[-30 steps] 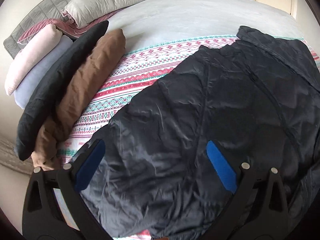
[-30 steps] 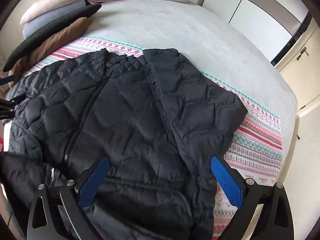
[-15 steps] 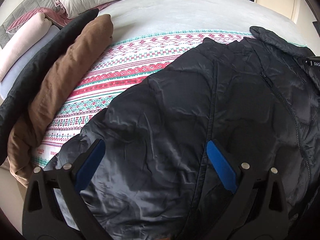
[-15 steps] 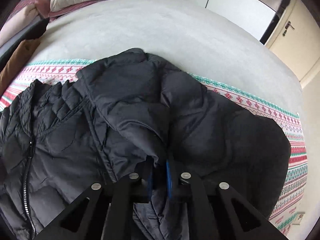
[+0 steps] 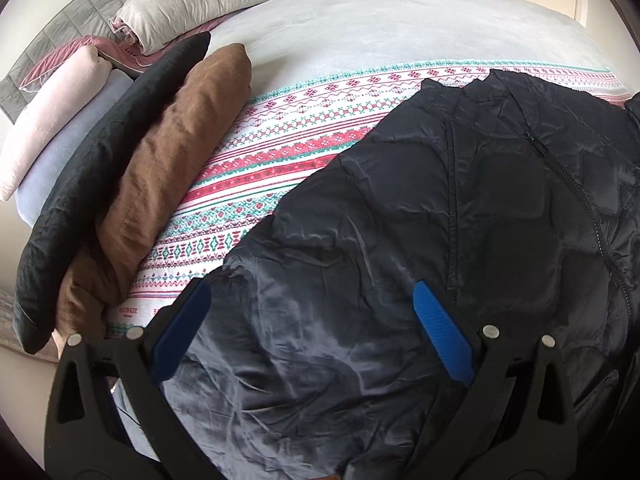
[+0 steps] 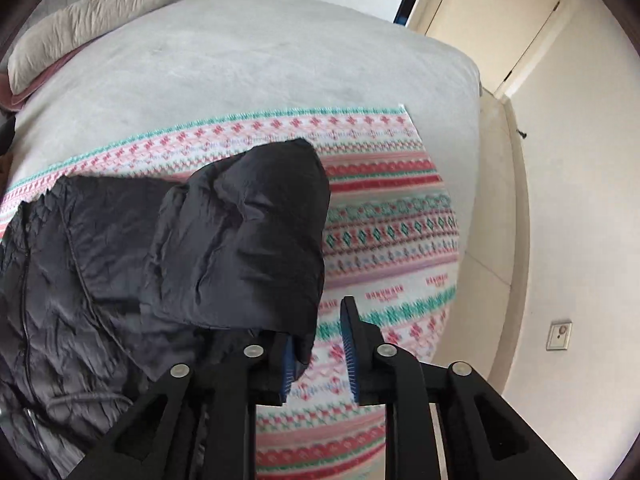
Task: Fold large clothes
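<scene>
A black quilted jacket (image 5: 440, 220) lies spread on a patterned red, green and white blanket (image 5: 280, 152) on the bed. My left gripper (image 5: 310, 286) hovers open over the jacket's near left part, with nothing pinched between its blue pads. In the right wrist view the jacket (image 6: 120, 280) fills the left side, and its sleeve (image 6: 272, 220) bulges up toward the right. My right gripper (image 6: 318, 328) is at the sleeve's end with its jaws opening. The sleeve's edge hangs against the left pad, and a gap to the right pad (image 6: 352, 356) shows blanket (image 6: 380, 240).
Folded brown (image 5: 172, 160) and black (image 5: 108, 168) clothes lie in a row at the bed's left, with pillows (image 5: 208, 4) behind them. Grey bedcover (image 6: 240, 60) stretches beyond the blanket. The bed's right edge, pale floor and a door (image 6: 500, 20) lie to the right.
My right gripper shut on the jacket's sleeve, swung far to the right with it, and its jaws have now parted. The left gripper stayed open and shifted only slightly over the jacket.
</scene>
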`<state>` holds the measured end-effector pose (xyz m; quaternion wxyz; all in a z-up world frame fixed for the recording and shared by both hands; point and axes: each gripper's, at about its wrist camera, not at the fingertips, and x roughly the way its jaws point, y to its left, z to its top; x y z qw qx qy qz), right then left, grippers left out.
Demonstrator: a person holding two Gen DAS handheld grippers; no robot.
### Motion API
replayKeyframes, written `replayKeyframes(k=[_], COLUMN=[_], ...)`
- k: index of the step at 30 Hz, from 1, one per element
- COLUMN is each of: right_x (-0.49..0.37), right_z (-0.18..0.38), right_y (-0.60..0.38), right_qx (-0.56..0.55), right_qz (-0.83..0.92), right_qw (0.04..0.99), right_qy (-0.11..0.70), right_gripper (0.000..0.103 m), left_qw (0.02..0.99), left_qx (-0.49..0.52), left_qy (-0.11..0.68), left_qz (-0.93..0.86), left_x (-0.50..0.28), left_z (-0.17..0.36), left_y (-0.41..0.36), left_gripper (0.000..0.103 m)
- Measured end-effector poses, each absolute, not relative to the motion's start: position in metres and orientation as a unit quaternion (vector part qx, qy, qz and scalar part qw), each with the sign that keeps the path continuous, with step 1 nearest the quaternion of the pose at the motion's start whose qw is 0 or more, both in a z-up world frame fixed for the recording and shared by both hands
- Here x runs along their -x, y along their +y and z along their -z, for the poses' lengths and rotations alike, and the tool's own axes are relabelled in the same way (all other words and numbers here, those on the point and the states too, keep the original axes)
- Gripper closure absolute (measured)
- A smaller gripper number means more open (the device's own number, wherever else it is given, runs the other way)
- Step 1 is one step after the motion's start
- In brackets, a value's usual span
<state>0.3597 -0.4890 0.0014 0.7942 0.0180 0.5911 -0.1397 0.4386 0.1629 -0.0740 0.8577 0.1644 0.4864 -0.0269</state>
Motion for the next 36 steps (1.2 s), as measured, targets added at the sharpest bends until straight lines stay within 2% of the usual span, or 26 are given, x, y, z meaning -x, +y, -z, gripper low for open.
replayKeyframes(k=[2,4,8,10,13,16,19,22,23,24,25,26,27,28,31,36], right_x=[-0.338,-0.326,-0.347,-0.370,-0.420,-0.472,-0.513,-0.527,-0.526,-0.521,-0.516,-0.509,-0.503,-0.497,-0.480,-0.470], right_z=[-0.017,-0.038,-0.069,-0.067,-0.031,0.031,0.094,0.140,0.146,0.145,0.142,0.138,0.134,0.131,0.116,0.063], right_y=[-0.494,-0.488,-0.453,-0.430,-0.388,-0.361,-0.357,-0.357,-0.356,-0.352,-0.346,-0.340,-0.335,-0.329,-0.317,-0.338], right_qx=[-0.029,-0.032,-0.029,-0.019,0.012,0.042,0.033,-0.005,-0.017,-0.015,-0.010,-0.007,-0.008,-0.005,0.042,0.017], right_qz=[0.118,0.089,0.027,-0.005,-0.046,-0.040,-0.013,0.003,0.009,0.016,0.008,-0.008,-0.026,-0.034,0.001,0.051], right_qw=[0.803,0.823,0.855,0.862,0.852,0.828,0.801,0.795,0.802,0.811,0.818,0.824,0.827,0.828,0.847,0.892], right_qy=[0.583,0.561,0.517,0.506,0.522,0.558,0.598,0.607,0.597,0.584,0.575,0.566,0.561,0.560,0.530,0.449], right_gripper=[0.050,0.038,0.021,0.013,0.011,0.011,0.012,0.012,0.012,0.013,0.027,0.056,0.074,0.092,0.096,0.096], left_qw=[0.852,0.848,0.844,0.841,0.833,0.825,0.831,0.838,0.841,0.843,0.845,0.847,0.851,0.855,0.878,0.916], left_qx=[-0.170,-0.167,-0.136,-0.116,-0.092,-0.049,-0.029,-0.022,-0.014,-0.005,0.001,0.002,-0.002,-0.013,-0.034,-0.006], left_qy=[0.493,0.503,0.518,0.527,0.545,0.563,0.554,0.541,0.537,0.533,0.530,0.526,0.522,0.515,0.477,0.400], left_qz=[0.033,0.033,0.030,0.031,0.019,0.034,0.050,0.065,0.070,0.073,0.074,0.070,0.064,0.052,0.024,0.026], left_x=[-0.443,-0.452,-0.475,-0.487,-0.503,-0.510,-0.501,-0.489,-0.484,-0.480,-0.476,-0.473,-0.470,-0.468,-0.467,-0.483], left_z=[0.076,0.078,0.086,0.094,0.113,0.131,0.139,0.135,0.134,0.132,0.131,0.129,0.128,0.126,0.107,0.052], left_y=[0.172,0.182,0.195,0.198,0.204,0.211,0.207,0.203,0.202,0.200,0.196,0.192,0.185,0.177,0.155,0.142], left_gripper=[0.001,0.001,0.001,0.001,0.001,0.002,0.011,0.032,0.046,0.061,0.067,0.079,0.088,0.090,0.092,0.092])
